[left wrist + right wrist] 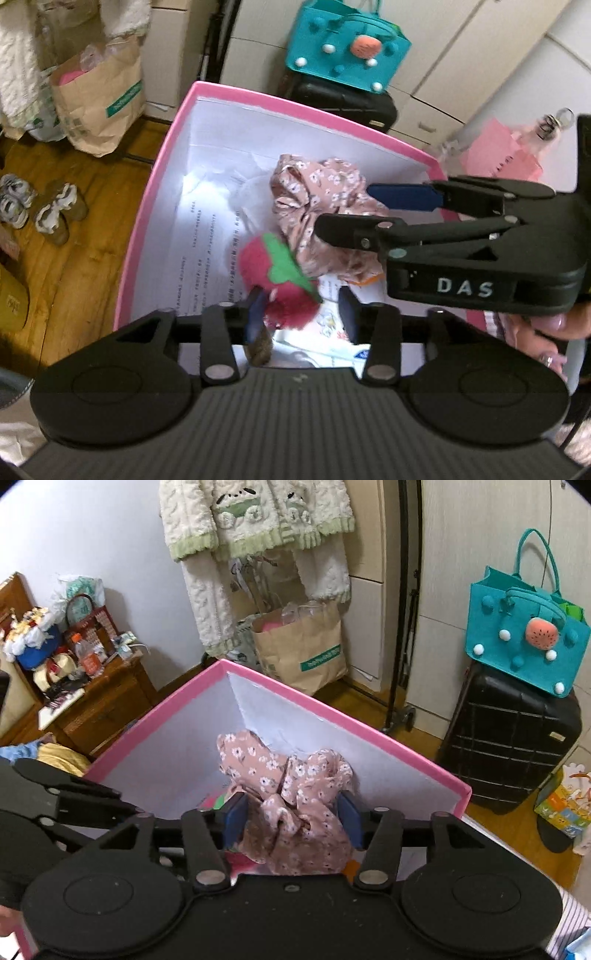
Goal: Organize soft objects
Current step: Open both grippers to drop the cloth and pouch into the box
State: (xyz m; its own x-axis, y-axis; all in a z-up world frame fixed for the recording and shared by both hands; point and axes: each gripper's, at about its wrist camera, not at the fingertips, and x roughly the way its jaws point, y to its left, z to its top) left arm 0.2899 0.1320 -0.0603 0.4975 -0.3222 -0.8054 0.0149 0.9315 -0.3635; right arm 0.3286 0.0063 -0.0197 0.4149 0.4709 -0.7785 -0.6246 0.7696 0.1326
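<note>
Left gripper (301,310): parted around your red plush strawberry (279,277) | right gripper (291,821): parted around floral cloth (295,805) | both inside pink box (155,206)

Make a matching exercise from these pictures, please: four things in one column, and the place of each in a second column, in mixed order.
Things:
1. floral cloth
2. red plush strawberry
3. teal felt bag
4. brown paper bag

Places:
A. on top of the black suitcase
B. on the floor below the hanging fleece pyjamas
C. in the pink box, between the right gripper's fingers
D. in the pink box, in front of the left gripper

Pairs: 1-C, 2-D, 3-A, 4-B
</note>
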